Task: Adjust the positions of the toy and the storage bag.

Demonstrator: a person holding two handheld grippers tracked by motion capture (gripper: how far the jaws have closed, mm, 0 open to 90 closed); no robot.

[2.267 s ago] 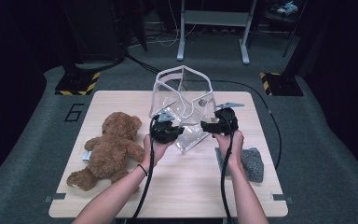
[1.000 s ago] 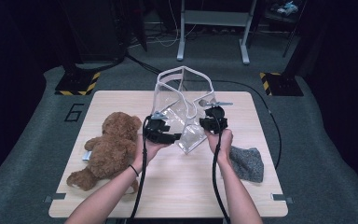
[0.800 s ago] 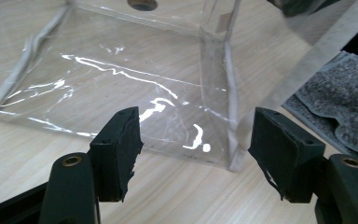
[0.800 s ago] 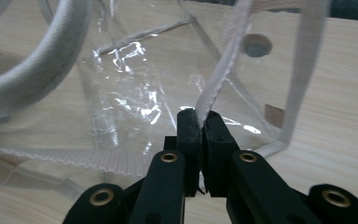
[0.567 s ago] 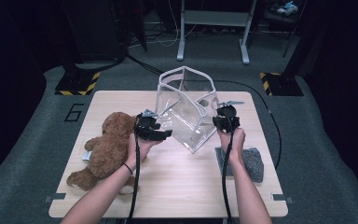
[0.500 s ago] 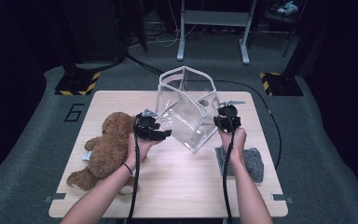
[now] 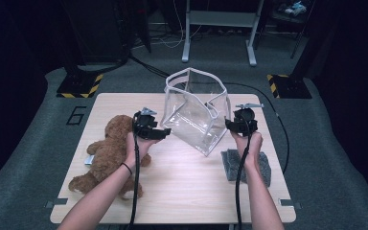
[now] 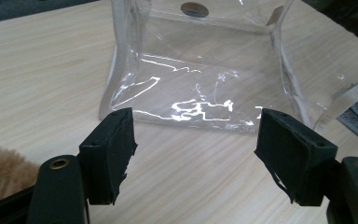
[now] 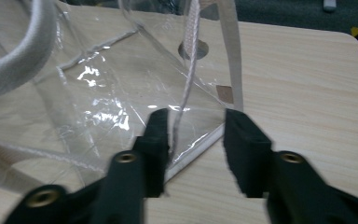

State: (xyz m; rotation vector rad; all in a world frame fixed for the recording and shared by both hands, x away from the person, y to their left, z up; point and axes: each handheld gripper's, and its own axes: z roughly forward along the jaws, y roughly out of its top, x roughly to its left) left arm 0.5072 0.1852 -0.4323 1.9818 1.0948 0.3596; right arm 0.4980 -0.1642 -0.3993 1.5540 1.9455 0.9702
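High view: teddy [image 7: 108, 152] left of bag [image 7: 195, 110], grey cloth [image 7: 245, 165] right.

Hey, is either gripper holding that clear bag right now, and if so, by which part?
Nothing is held. The left gripper is open, short of the clear bag. The right gripper has just been opening; the bag's corner lies between its jaws, unpinched.

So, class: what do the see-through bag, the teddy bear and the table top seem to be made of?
Bag: clear, glossy soft plastic, probably vinyl; it creases and glares, with white fabric-like trim. Teddy bear: brown plush, fuzzy and matt. Table top: pale wood or wood-look laminate, with fine straight grain lines and a smooth finish.
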